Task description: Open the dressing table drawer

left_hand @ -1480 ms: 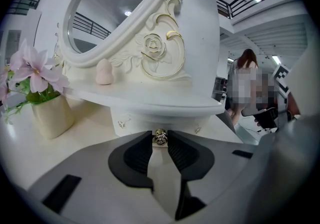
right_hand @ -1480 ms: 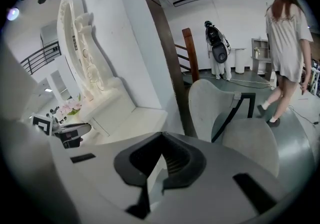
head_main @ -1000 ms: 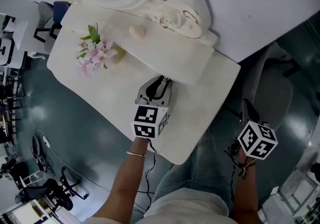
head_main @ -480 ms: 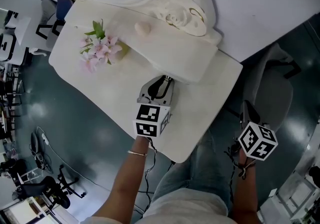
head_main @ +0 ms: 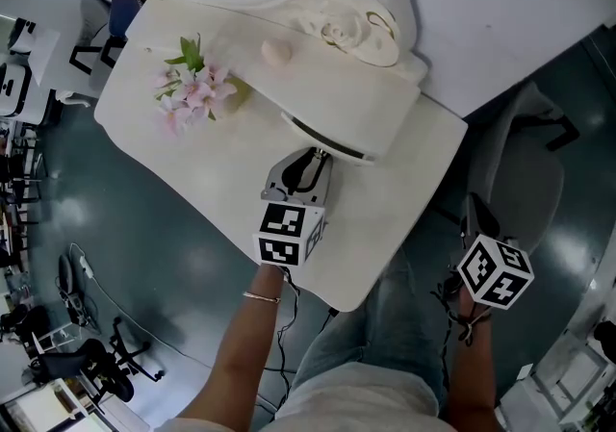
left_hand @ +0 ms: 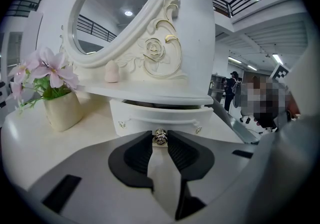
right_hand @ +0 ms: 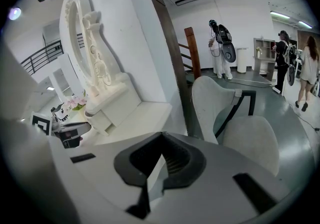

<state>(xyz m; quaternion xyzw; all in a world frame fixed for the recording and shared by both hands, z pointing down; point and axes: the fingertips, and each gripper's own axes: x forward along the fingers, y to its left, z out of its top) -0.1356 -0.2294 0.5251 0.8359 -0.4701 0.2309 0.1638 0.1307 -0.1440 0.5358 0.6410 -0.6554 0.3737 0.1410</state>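
Two tools are in view, and only one has hold of anything. The left tool (head_main: 316, 153) (left_hand: 159, 137) has its jaws closed on the small metal knob (left_hand: 159, 136) of the drawer (left_hand: 160, 117); the tips pinch it from both sides. From the head view we cannot make the knob out, since the tool's nose covers it.

The drawer sits under the raised shelf (head_main: 337, 98) (left_hand: 150, 91) along the back edge of the bench (head_main: 221, 185), below the mirror (left_hand: 115, 13). It stands out a little from its housing: a dark slit (head_main: 322, 135) shows between the shelf and the drawer front. What lies inside we cannot see; the gap is narrow and in shadow.

The right tool (head_main: 474, 203) (right_hand: 160, 138) is held off the bench's right edge, above the grey chair (head_main: 525, 180) (right_hand: 250, 133). Its jaws meet at the tips with nothing between them. In the head view its marker cube hides most of it.

Near the bench's left corner stands a cream pot (left_hand: 62, 111) of pink flowers (head_main: 192, 88) (left_hand: 47, 68); from above the blooms cover the pot. A small pink object (head_main: 276, 52) (left_hand: 111, 72) rests on the shelf, too small for us to name. The mirror is cut off by the top edge of the head view, leaving only its carved frame (head_main: 356, 26).
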